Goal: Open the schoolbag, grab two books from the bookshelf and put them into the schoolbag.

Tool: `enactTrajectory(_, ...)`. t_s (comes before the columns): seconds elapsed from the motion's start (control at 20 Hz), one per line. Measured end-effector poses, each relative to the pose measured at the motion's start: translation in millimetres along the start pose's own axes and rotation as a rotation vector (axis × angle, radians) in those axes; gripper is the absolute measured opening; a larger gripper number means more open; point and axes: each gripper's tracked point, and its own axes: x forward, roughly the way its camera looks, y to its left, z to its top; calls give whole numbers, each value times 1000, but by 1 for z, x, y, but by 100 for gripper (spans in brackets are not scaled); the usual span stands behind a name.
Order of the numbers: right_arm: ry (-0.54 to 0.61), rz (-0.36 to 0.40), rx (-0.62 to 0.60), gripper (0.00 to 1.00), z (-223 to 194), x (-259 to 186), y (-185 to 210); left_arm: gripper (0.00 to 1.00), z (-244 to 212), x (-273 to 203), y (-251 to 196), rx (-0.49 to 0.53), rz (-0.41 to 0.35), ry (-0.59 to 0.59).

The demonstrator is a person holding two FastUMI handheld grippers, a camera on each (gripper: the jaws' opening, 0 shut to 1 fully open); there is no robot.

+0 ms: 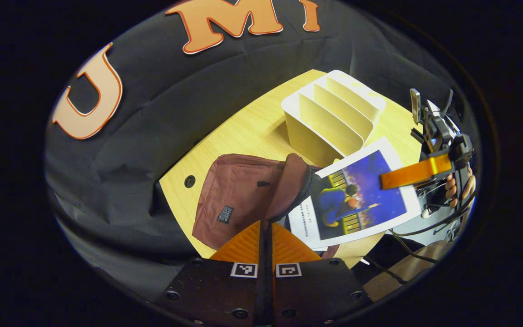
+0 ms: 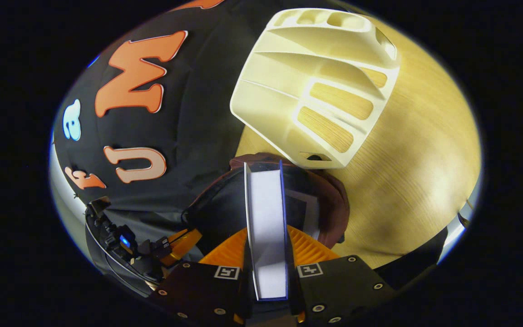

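The maroon schoolbag (image 1: 239,190) lies on the wooden table (image 1: 243,131), its mouth lifted toward the right. My left gripper (image 1: 266,225) is shut on the rim of that mouth. A book with a blue picture cover (image 1: 357,200) hangs slanted at the mouth, one corner inside, pinched by my right gripper (image 1: 386,179). In the right gripper view the same book (image 2: 266,200) stands edge-on between the shut right gripper (image 2: 266,234), pointing into the dark opening of the schoolbag (image 2: 336,204). The white bookshelf (image 1: 334,113) stands behind the bag, its slots bare.
The bookshelf (image 2: 316,86) sits close above the bag's mouth in the right gripper view. A round cable hole (image 1: 189,181) marks the table's left part. Cables (image 1: 425,227) and a hand (image 1: 459,188) hang past the table's right edge. The black cloth wall borders the table's far side.
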Motion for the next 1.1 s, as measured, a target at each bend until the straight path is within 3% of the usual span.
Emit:
enactTrajectory(0.35,-97,22,13,31,-27,79,15,0,17,-1,-8,44,23,-13)
enactTrajectory(0.4,-105,16,12,21,-30,85,18,0,19,-1,-9,53,25,-20)
enactTrajectory(0.45,-120,9,-2,32,-32,91,20,0,22,-4,-10,59,24,-29)
enactTrajectory(0.75,-111,-98,-38,35,-40,122,18,0,30,-2,-15,38,-4,-43)
enactTrajectory(0.85,-64,-196,-59,42,-44,135,3,0,26,0,-12,36,-2,-33)
enactTrajectory(0.9,-31,-233,-59,53,-50,132,-5,0,25,2,-14,26,-11,-29)
enactTrajectory(0.95,-6,-248,-58,59,-54,133,-9,1,24,5,-15,19,-18,-26)
enactTrajectory(1.0,3,-268,-58,87,-56,127,-13,1,23,5,-14,12,-20,-24)
enactTrajectory(1.05,11,-288,-57,80,-56,126,-19,1,23,7,-15,2,-26,-21)
enactTrajectory(1.1,25,-305,-59,94,-57,119,-21,1,23,9,-14,-7,-31,-20)
